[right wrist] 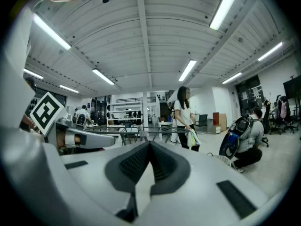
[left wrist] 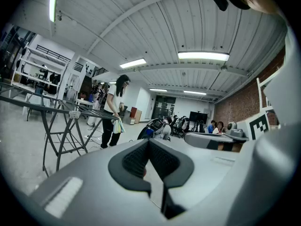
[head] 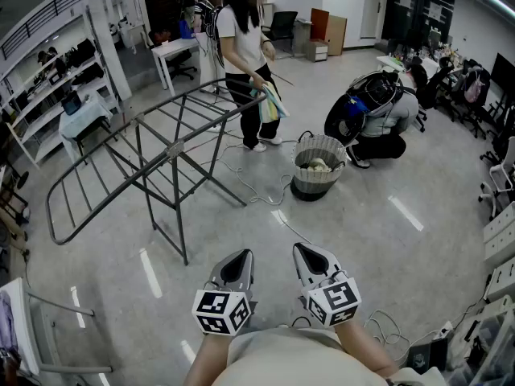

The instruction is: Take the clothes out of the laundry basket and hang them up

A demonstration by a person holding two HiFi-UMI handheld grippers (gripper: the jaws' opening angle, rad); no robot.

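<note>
A glossy grey floor [head: 402, 248] is spread ahead of the left gripper [head: 239, 260] and the right gripper [head: 306, 254]. White shelving [head: 48, 71] is set far ahead-left of the left gripper, and office chairs [head: 475, 87] far ahead-right of the right gripper. Above, a ribbed ceiling [left wrist: 141, 27] is lit by tube lamps [left wrist: 203, 56]. A brick wall [left wrist: 235, 105] is seen to the left gripper's right.

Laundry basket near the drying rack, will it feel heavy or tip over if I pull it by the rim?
Probably light: the laundry basket has slatted walls and only a few clothes lying low inside. It likely resists tipping, since it stands upright with its load low. The thin walls may flex when squeezed.
</note>
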